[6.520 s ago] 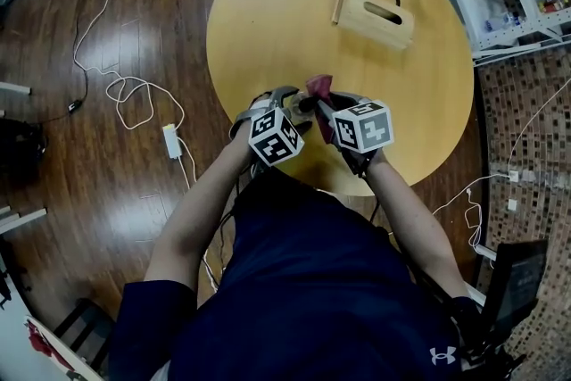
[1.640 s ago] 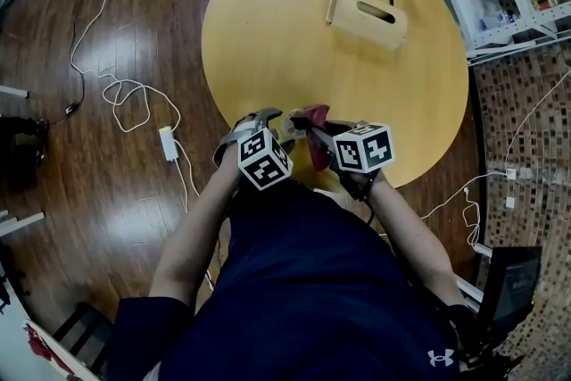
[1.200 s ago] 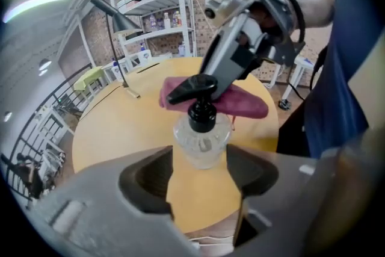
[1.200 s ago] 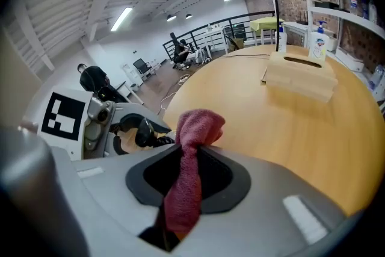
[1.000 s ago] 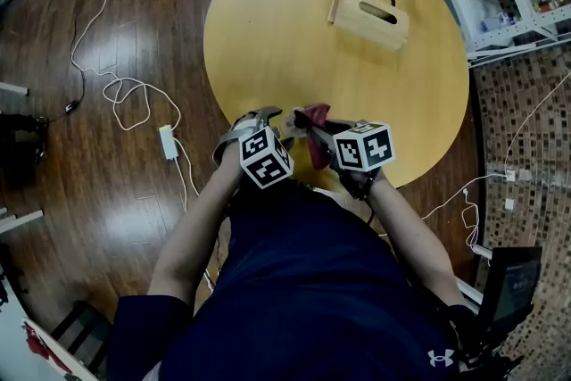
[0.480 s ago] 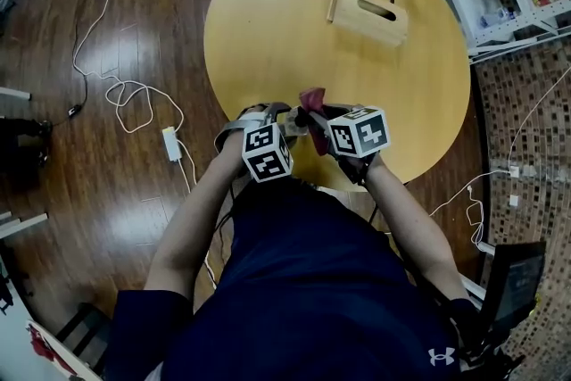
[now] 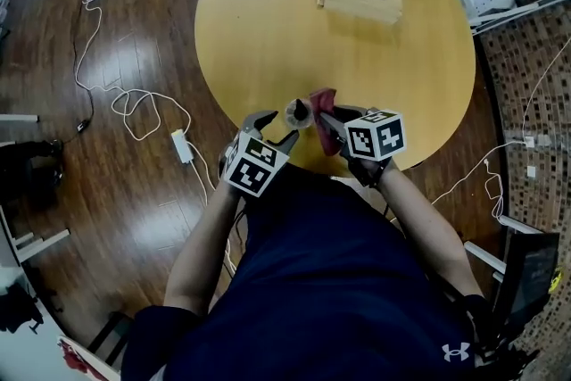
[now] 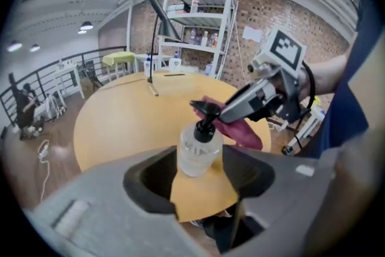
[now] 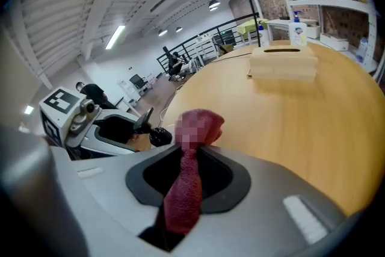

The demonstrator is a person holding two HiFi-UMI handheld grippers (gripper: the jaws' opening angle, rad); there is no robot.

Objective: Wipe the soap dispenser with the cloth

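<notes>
Left gripper [image 7: 278,128]: jaws parted and lately narrowing, the dispenser [image 7: 298,113] upright at their tips with no firm pinch visible. It would probably be best to close low on the bottle so it cannot tip while rubbed. Cloth [image 7: 325,96]: red, just right of the dispenser's pump with contact unclear, clamped in the right gripper [image 7: 332,122], which should likely press it on and sweep down around the body.
</notes>
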